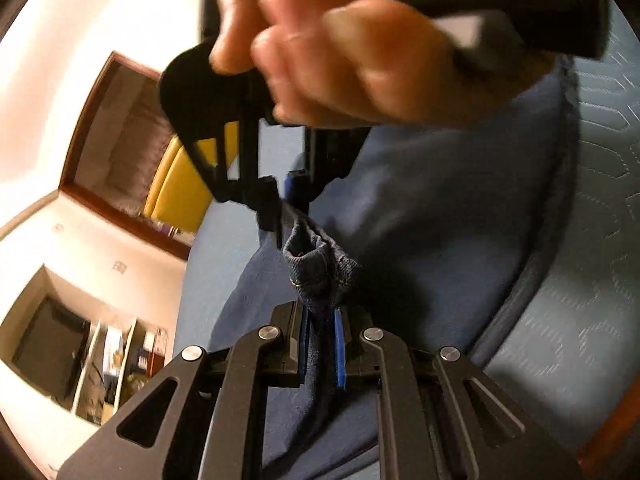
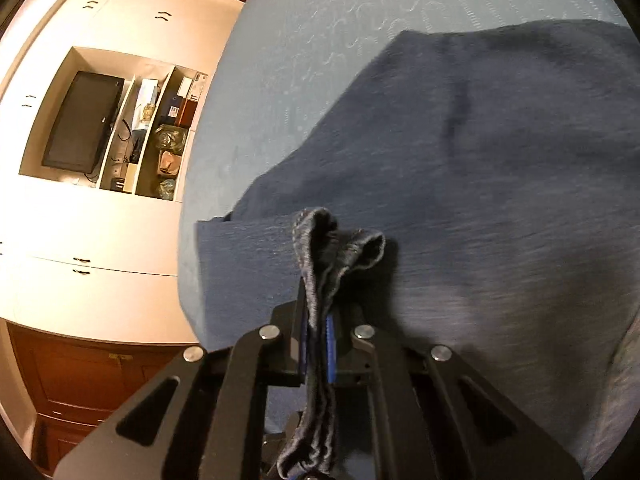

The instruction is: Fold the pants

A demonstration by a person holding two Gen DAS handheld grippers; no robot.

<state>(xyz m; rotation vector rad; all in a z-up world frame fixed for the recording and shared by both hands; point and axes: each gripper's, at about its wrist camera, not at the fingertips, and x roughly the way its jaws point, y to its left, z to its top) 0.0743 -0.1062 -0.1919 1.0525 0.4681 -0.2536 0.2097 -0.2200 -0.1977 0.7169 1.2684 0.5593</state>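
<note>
Both pinches set: left gripper (image 1: 320, 336) and right gripper (image 2: 318, 336) each clamped on a bunched hem of the pants (image 2: 480, 168) spread on the blue bed (image 2: 320, 40); next, probably lift together, carry over, fold.

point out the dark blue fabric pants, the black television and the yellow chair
dark blue fabric pants (image 2: 460, 152), right wrist view, flat top layer
black television (image 2: 82, 120), right wrist view, screen centre
yellow chair (image 1: 180, 188), left wrist view, backrest

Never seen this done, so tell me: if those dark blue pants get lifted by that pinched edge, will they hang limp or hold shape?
Probably limp: the dark blue fabric pants bunch and fold over where pinched. Likely light, since a thin pinch holds them.
</note>
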